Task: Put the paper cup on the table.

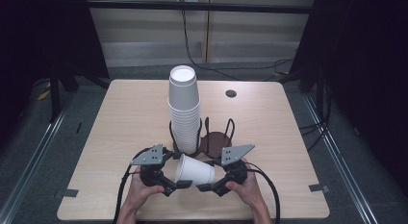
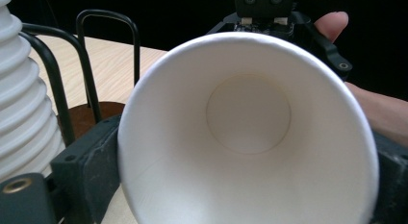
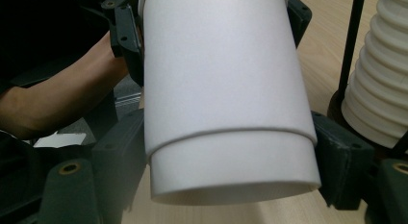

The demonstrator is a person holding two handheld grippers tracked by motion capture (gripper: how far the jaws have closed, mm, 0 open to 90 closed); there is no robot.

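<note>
- Paper cups [image 1: 194, 169]: two nested, lying sideways above the table's near edge, between both grippers.
- Left gripper [image 1: 184, 184] pinches the rim end.
- Right gripper [image 1: 203, 187] pinches the base end.
- Long axis runs gripper to gripper; pulling apart along it looks next.

Lit evenly from overhead in the high view, with the table [image 1: 120, 118] pale and bright, only soft short shadows beneath the cup stack [image 1: 184, 108], and deep darkness past the left and right edges. Slightly soft and grainy throughout, with no hard glare. Blurred at close range in both gripper views: dark jaws out of focus along the bottom, the white cup [image 2: 248, 132] softly shaded inside, its outer wall [image 3: 221, 70] near overexposed, black background behind.
</note>
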